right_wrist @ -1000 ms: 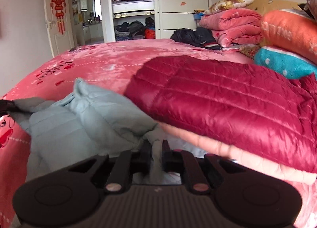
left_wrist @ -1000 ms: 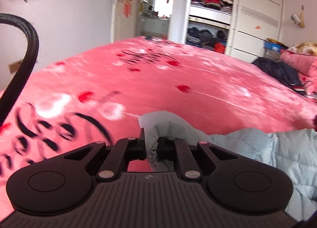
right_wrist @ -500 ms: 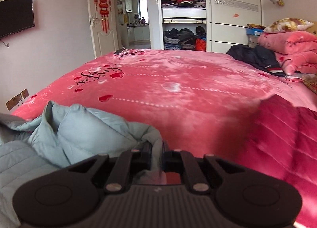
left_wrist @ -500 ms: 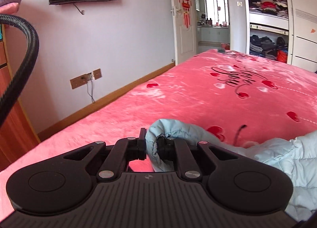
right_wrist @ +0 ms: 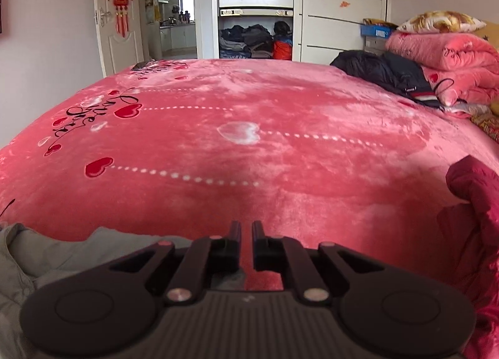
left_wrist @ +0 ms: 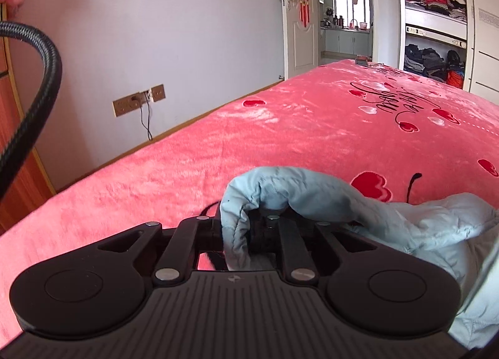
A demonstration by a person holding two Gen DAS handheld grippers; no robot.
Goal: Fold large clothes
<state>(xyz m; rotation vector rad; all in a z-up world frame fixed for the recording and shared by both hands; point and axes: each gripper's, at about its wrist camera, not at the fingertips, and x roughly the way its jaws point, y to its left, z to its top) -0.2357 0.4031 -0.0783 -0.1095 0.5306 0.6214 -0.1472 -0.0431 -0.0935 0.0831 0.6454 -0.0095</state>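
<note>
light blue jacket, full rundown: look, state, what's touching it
The light blue jacket is a puffy quilted garment, matte and soft-looking, lying crumpled on the pink bedspread. One rolled edge arches up between the fingers of the left gripper, which is clamped on it. In the right wrist view it appears grayish at lower left; the right gripper holds nothing.

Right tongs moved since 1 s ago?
Yes. The right tongs swung left, away from the dark red quilted jacket, now at frame right; the pale blue padded jacket slipped out.

Your left gripper [left_wrist: 238,231] is pinching pale blue fabric between its fingers; your right gripper [right_wrist: 246,243] is hovering, fingers slightly parted, gripping nothing.
</note>
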